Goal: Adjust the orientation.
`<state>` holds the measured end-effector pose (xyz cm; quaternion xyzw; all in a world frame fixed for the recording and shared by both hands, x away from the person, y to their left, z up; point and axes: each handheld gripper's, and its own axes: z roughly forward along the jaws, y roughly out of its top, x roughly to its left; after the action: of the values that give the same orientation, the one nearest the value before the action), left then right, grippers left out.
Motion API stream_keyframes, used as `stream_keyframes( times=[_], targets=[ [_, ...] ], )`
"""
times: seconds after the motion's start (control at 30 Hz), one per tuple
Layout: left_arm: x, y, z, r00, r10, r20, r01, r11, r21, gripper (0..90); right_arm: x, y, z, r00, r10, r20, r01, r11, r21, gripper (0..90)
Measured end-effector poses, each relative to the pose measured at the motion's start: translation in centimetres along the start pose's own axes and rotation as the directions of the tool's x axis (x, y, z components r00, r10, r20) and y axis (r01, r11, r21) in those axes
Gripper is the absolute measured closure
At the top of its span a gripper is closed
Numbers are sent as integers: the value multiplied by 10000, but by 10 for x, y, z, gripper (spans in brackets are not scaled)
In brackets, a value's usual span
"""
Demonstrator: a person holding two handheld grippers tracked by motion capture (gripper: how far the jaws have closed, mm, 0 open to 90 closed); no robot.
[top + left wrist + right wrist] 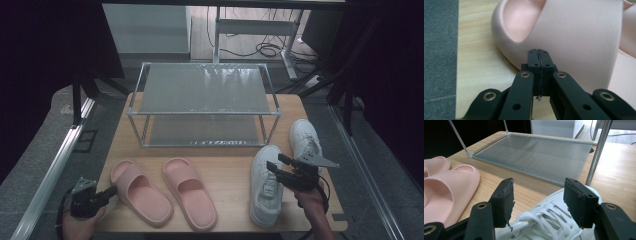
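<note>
On the tabletop [220, 160], in front of a two-tier rack [202, 105]: two pink slippers, two white sneakers, all four off the rack; both shelves bare. Judged stage: early, nothing shelved, four shoes left to place.

Left gripper [540, 53]: jaws pressed together, empty, tip just at the strap of the left-hand slipper [574, 32], not gripping it. Other slipper [190, 192] lies beside it.

Right gripper [537, 200]: jaws wide, straddling above the laces of the near sneakers' left one [549, 222], no pad contact seen. Second sneaker [305, 137] sits just behind.
</note>
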<state>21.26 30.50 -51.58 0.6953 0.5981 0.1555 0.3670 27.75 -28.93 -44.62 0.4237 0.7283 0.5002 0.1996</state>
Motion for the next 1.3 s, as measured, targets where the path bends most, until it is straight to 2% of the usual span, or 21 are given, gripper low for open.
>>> stream_keyframes(
  times=[0.17, 0.53, 0.7, 0.77, 0.93, 1.0, 1.07, 1.1, 1.13, 1.3],
  targets=[
    [2, 12, 12, 9998, 41, 189, -43, 10000, 75, 898, 0, -1, 1, 10000, -11, 6, 11, 10000, 40, 414],
    [4, 37, 36, 9992, 227, 335, -236, 9993, 280, 899, -1, -3, 2, 10000, 2, 22, -3, 9999, 102, 414],
    [4, 40, 39, 9990, 290, 348, -301, 9990, 330, 898, -1, -3, 2, 10000, 25, 39, -26, 9999, 106, 414],
    [4, 39, 36, 9991, 275, 328, -286, 9991, 315, 893, -2, -3, 1, 10000, 26, 55, -26, 9999, 111, 414],
    [3, 29, 12, 9990, 257, 379, -256, 9997, -16, 891, -3, -4, 0, 9999, 52, 108, -53, 10000, 75, 414],
    [-2, 20, -5, 9975, 236, 659, -221, 9995, -235, 891, -3, -4, -2, 9999, 72, 140, -73, 10000, 63, 414],
    [-4, 17, -9, 9967, 251, 767, -228, 9993, -300, 892, -3, -4, -2, 9999, 82, 146, -83, 9999, 59, 414],
    [-11, 11, -16, 9947, 300, 988, -260, 9988, -415, 891, -2, -4, -1, 9999, 71, 146, -72, 10000, 67, 414],
    [-11, 11, -16, 9947, 300, 988, -260, 9988, -415, 891, -2, -4, -1, 9999, 71, 146, -72, 10000, 67, 414],
    [-28, 1, -20, 9899, 585, 1290, -544, 9979, -354, 890, -1, -4, 0, 9999, 34, 104, -35, 9999, 114, 414]
  ],
)
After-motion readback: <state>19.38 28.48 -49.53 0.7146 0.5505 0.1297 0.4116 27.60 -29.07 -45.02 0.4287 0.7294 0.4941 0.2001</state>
